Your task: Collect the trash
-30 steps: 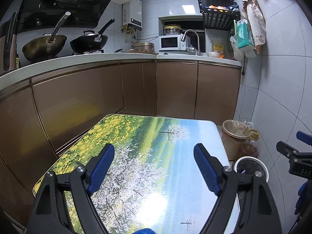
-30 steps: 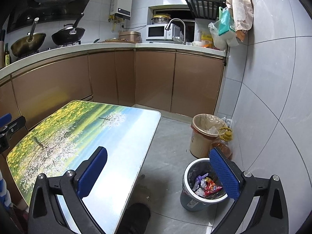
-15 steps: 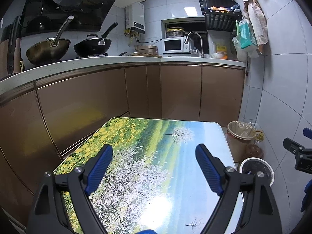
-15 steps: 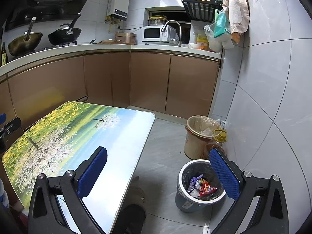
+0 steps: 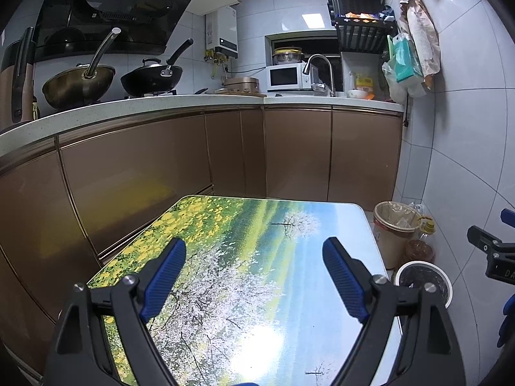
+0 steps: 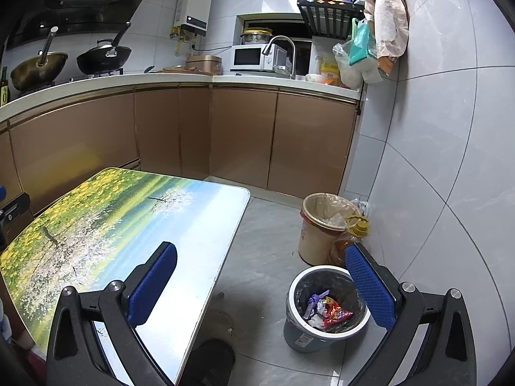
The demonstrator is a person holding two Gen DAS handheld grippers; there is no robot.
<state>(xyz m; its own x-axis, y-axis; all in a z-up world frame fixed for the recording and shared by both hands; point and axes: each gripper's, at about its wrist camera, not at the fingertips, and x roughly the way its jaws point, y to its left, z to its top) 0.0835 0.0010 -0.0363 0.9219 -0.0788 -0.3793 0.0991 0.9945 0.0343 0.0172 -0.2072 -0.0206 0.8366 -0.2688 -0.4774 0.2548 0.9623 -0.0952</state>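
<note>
The trash, crumpled wrappers in red, purple and white, lies inside the bin on the floor, low between the spread fingers of the right gripper and nearer its right finger, well below it. The right gripper stands wide open and holds nothing. The left gripper is likewise wide open and empty, hanging over the table; from its view the bin shows only as a white rim past the table's right edge, behind the right finger.

The bin is round, grey-bodied, with a white rim and a dark liner. Just beside it stands a tan pail with a clear bag lining, and an amber oil bottle with a yellow cap touches the pail's side. The table top is glossy, with rounded corners and a printed meadow scene of yellow flowers, white blossom and blue sky. Floor and wall are pale grey tile; the cabinets are smooth bronze panels. Finger pads are blue and ribbed.

Against the frames a second ago, both views sit farther back and slightly higher: the table's far edge has dropped in frame, and the bin has shifted left. Both grippers are as open as before.
</note>
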